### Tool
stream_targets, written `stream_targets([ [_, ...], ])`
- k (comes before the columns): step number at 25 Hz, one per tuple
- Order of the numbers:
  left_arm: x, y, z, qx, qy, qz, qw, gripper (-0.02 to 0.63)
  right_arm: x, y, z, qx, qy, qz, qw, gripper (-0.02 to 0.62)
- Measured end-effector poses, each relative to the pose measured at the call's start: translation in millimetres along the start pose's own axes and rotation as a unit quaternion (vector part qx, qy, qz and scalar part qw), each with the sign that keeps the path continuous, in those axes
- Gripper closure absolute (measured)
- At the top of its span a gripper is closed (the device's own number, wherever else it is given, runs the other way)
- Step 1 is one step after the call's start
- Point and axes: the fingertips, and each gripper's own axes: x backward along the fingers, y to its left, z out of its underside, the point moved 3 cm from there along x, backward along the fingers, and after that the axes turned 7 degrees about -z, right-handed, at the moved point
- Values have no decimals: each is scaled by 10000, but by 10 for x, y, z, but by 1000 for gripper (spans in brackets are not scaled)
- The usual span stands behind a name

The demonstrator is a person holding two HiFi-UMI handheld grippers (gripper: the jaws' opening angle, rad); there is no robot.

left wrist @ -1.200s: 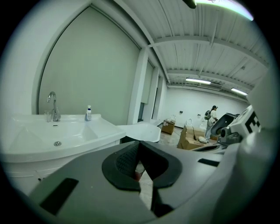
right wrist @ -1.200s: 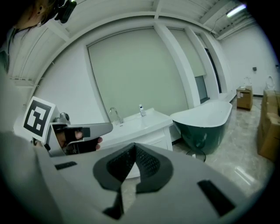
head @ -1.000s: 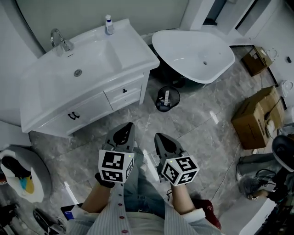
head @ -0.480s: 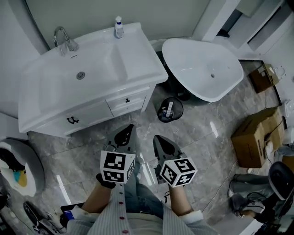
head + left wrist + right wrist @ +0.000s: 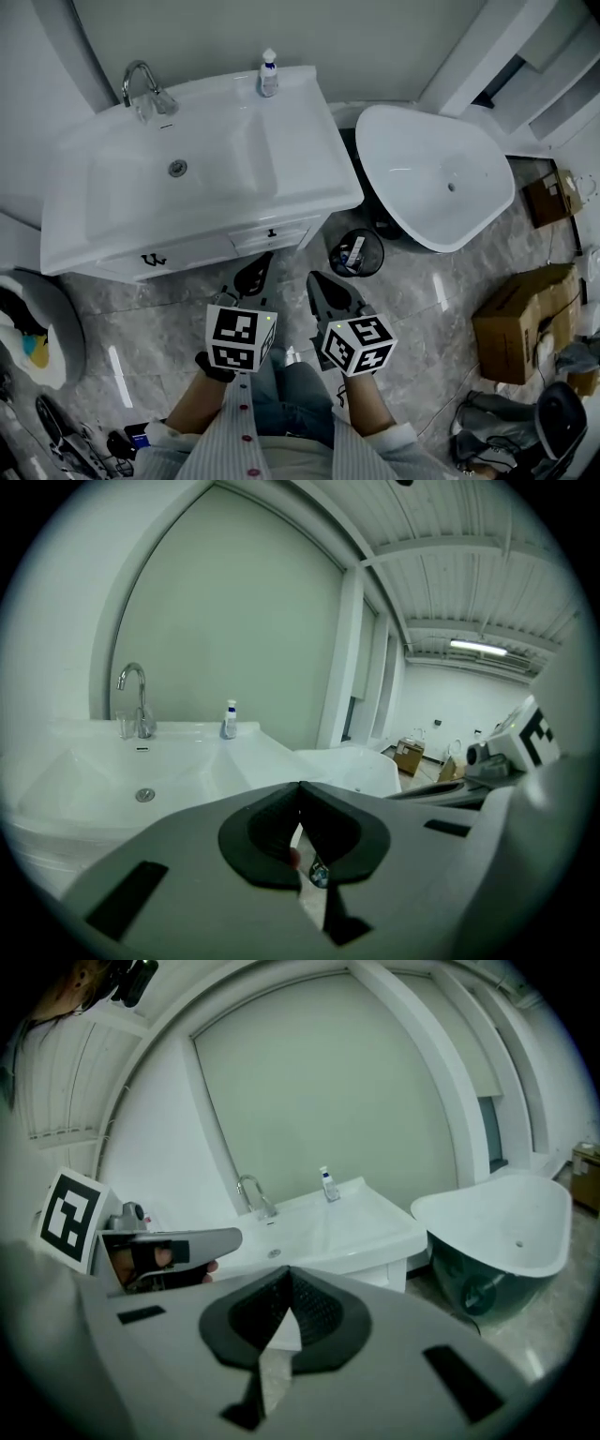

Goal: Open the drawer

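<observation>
Drawer [image 5: 274, 233] nearer; L gripper [image 5: 263, 258], R gripper [image 5: 313, 278] abreast (jaws together).

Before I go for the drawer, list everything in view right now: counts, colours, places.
vanity: one, white, ahead against the wall
faucet: one, chrome, behind the basin, left
bottle: one, white and blue, back of the vanity top, right
drawer: one seen, white with a dark knob, vanity front at right, shut
door handles: a pair, dark, vanity front at left
bathtub: one, white, right of the vanity
waste bin: one, black, on the floor between vanity and bathtub
cardboard boxes: two, brown, on the floor at right
left gripper: one, grey, fingers shut, empty, short of the vanity
right gripper: one, grey, fingers shut, empty, beside the left
</observation>
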Motion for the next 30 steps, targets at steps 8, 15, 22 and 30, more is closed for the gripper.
stream_targets([
  [8,-126,205,154,22,267,-340,9991,591,-349,-134,-42,176,349,-350,9986,586],
  [15,-286,286,356,218,372,-712,9965,591,-596,-336,79,348,783,-683,9940,586],
  [22,-527,349,661,441,354,-908,9943,590,-815,-581,288,533,1213,-856,9875,586],
  [30,-863,478,1158,861,450,-1081,9894,589,-1169,-846,639,522,1460,-993,9829,586],
])
